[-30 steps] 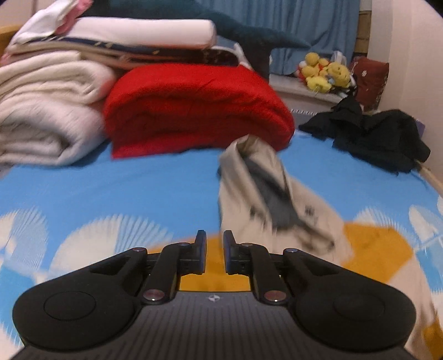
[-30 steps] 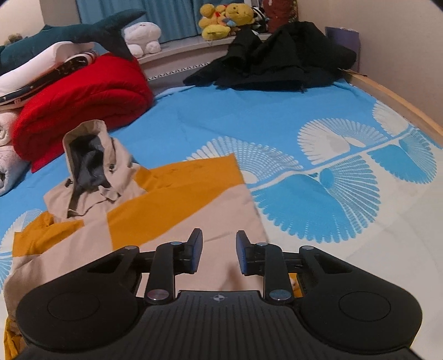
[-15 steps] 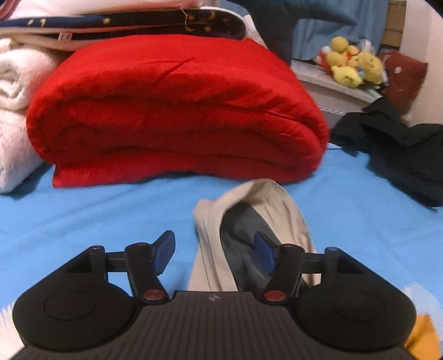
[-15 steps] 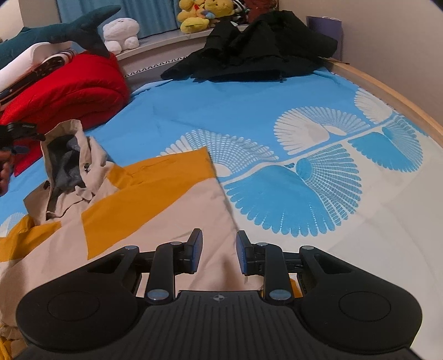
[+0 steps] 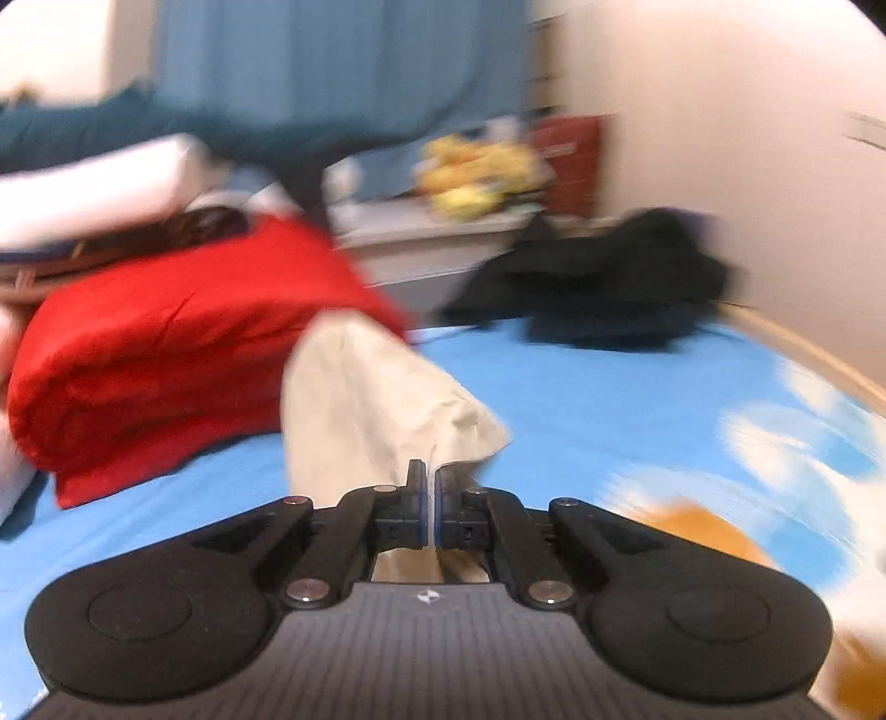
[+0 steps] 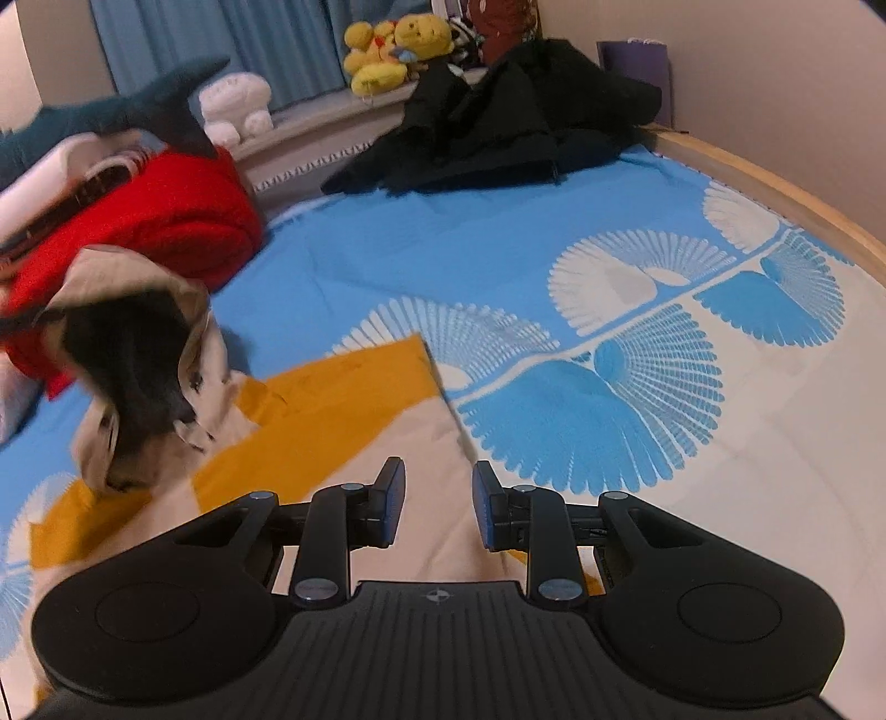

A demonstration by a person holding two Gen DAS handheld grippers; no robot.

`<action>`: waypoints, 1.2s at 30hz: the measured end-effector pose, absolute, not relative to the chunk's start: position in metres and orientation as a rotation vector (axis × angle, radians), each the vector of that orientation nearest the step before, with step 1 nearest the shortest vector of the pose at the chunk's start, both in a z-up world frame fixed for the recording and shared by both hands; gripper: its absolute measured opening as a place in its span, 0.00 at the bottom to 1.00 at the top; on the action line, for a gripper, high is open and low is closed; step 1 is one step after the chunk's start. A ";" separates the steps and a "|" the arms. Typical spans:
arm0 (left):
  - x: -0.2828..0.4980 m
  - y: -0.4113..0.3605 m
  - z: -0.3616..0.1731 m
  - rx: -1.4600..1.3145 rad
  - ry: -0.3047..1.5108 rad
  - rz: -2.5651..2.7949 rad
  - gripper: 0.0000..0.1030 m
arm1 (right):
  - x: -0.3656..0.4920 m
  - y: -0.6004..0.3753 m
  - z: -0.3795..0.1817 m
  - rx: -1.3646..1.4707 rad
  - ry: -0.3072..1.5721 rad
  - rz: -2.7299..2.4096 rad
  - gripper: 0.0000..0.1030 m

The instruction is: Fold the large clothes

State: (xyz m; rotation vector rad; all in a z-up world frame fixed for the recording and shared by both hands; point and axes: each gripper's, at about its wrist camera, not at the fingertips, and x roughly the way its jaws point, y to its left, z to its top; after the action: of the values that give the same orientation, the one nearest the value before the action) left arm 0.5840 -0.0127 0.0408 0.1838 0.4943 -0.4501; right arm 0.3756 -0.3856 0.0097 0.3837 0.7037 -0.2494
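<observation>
A beige and orange hooded jacket (image 6: 332, 410) lies spread on the blue patterned bed sheet (image 6: 498, 255). My left gripper (image 5: 431, 498) is shut on the beige hood (image 5: 365, 410) and holds it lifted off the bed; the view is blurred. In the right wrist view the hood (image 6: 138, 332) stands raised at the left, its dark lining facing me. My right gripper (image 6: 433, 504) is open and empty, low over the jacket's body near its right edge.
A folded red blanket (image 6: 171, 227) and stacked white bedding (image 5: 99, 183) sit at the back left. A black garment pile (image 6: 509, 122) lies at the back right. Plush toys (image 6: 398, 50) line the window ledge. A wooden bed rim (image 6: 775, 188) runs along the right.
My left gripper has closed on the hood and lifted it up and back toward me. The right gripper has stayed open over the jacket, shifting slightly.
</observation>
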 end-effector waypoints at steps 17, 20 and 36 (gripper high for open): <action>0.403 0.085 -0.047 -0.301 0.901 -0.183 0.51 | 0.369 -0.369 -0.001 0.724 0.710 -0.031 0.46; 0.430 0.097 -0.059 -0.503 0.906 -0.157 0.51 | 0.384 -0.351 -0.013 0.778 0.754 0.029 0.50; 0.462 0.095 -0.107 -0.859 0.975 -0.145 0.03 | 0.403 -0.324 -0.032 0.936 0.690 0.214 0.01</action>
State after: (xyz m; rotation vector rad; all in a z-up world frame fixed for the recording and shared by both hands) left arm 0.4623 0.0951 -0.1073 -0.8587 0.9749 -0.1447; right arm 0.4033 -0.3244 -0.0322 0.9357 0.6903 0.2144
